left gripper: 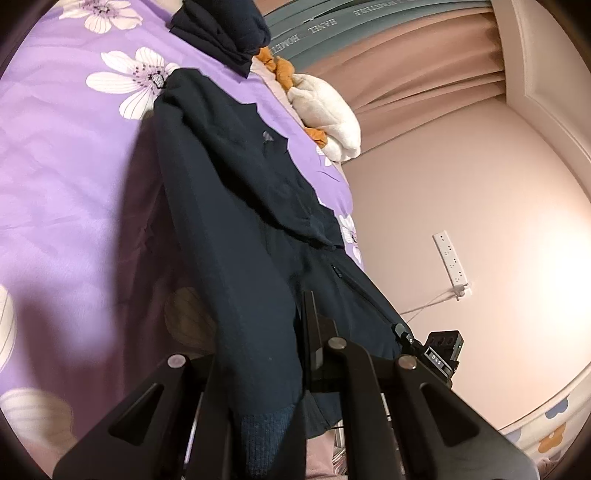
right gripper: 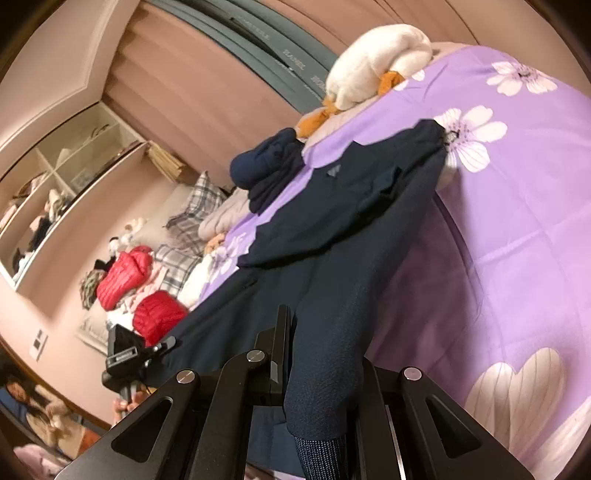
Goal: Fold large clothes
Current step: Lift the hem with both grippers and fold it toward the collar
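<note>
Pink walls [left gripper: 461,177], pleated curtain [left gripper: 424,66], open shelving [right gripper: 62,166].

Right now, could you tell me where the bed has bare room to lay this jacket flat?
The purple floral sheet is bare beside the navy jacket. It is crowded by the plush duck, the folded navy garment and the red down jackets.

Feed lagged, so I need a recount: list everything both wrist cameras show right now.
dark jacket: one, navy, on the bedspread, hem lifted
bedspread: one, purple, white flowers
folded garment: one, navy, far end of bed
plush toy: one, white and orange, bed's far edge
red puffer jackets: two, in the pile beside the bed
power strip: one, white, wall
left gripper: shut on jacket hem
right gripper: shut on jacket hem
</note>
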A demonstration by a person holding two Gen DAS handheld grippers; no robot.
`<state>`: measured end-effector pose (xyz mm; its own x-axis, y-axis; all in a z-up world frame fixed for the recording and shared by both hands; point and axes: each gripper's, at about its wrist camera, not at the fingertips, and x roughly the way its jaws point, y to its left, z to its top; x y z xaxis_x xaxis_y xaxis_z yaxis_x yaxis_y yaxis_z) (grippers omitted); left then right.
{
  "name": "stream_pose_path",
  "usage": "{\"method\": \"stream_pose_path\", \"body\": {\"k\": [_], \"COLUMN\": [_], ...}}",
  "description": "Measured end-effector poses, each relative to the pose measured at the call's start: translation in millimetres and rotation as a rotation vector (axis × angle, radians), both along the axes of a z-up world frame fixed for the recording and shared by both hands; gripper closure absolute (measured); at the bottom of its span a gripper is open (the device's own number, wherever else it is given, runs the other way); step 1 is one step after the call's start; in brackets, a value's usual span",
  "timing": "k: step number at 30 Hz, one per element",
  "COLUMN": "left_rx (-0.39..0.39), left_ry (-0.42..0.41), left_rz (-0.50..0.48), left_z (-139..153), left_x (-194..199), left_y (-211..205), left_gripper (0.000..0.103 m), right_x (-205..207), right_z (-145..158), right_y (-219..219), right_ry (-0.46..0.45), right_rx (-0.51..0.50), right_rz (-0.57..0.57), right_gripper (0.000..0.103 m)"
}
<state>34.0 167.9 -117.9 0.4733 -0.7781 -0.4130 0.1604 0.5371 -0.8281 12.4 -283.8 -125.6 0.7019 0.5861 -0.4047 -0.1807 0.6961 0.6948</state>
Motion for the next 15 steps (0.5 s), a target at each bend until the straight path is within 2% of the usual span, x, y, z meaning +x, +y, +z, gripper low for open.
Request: {"method": "stream_pose_path", "body": {"k": [15], "left_rx": [-0.010], "left_ry": [-0.154], "left_rz": [-0.008], "left_z": [67.8], "left_x": [-63.9], "left_y": [11.2], "left_gripper": [0.095], "right_x": [-42.3], "right_z": [54.6], "right_y": [1.0], "right_ry": [-0.189], "right_rx": [-0.037], "right_rz": [0.059], "right_gripper": [0.093]}}
